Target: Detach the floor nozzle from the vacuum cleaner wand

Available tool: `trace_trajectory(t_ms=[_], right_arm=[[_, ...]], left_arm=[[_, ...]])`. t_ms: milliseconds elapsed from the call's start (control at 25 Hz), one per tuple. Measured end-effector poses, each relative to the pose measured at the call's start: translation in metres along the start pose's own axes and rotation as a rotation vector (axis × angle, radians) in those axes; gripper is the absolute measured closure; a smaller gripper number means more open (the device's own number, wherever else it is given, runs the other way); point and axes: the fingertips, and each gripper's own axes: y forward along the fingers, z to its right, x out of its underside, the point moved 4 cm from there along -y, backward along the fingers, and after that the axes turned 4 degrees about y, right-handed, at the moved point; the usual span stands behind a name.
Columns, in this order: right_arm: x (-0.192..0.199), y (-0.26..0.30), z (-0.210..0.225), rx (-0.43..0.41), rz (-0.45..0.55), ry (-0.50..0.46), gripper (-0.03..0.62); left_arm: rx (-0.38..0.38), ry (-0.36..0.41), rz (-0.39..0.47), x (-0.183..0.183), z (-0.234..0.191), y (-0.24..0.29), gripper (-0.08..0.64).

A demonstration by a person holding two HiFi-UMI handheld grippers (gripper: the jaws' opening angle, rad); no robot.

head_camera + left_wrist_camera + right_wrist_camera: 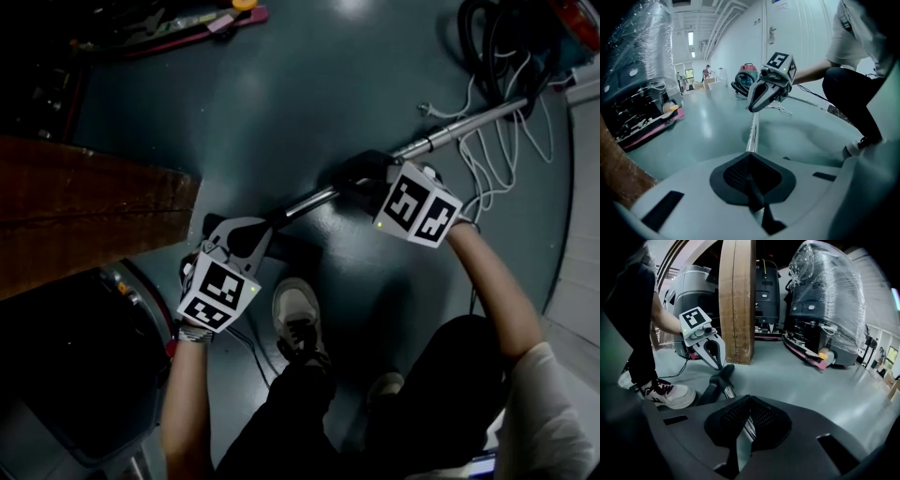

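Clamping the chrome wand (pixel 450 127) mid-shaft at centre frame, the right gripper (pixel 747 417) grasps it between its pads. The left gripper (pixel 751 180), jaws clenched together, sits at the black neck of the floor nozzle (pixel 295 251), lower left. One wand, one dark nozzle, joined.

Wooden board (pixel 84 211) is blocking left; cables (pixel 489 173) are cluttering right beside wand (pixel 459 127); floor (pixel 281 94) ahead is lying open.
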Motion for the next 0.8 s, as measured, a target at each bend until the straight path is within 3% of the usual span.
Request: trace_trajectory(t_ms=[160,560,600,800], right_arm=[[0.01,0.01,-0.007,-0.021,-0.028,-0.008,0.565],[0.013,0.021,-0.028,-0.084,-0.028,-0.213,0.558],[0.013,0.023,-0.029,-0.093,-0.026,-0.22,0.548],[0.012,0.032,-0.034,-0.149,-0.036,-0.236,0.383]], left_arm=[[0.013,0.003,-0.005,-0.002,0.004,0.002,0.56],[0.003,0.021,-0.06,0.008,0.006,0.013,0.544],[0.005,0.015,-0.064,0.009,0.006,0.014,0.503],[0.028,0.021,-0.098,0.011,0.007,0.02,0.453]])
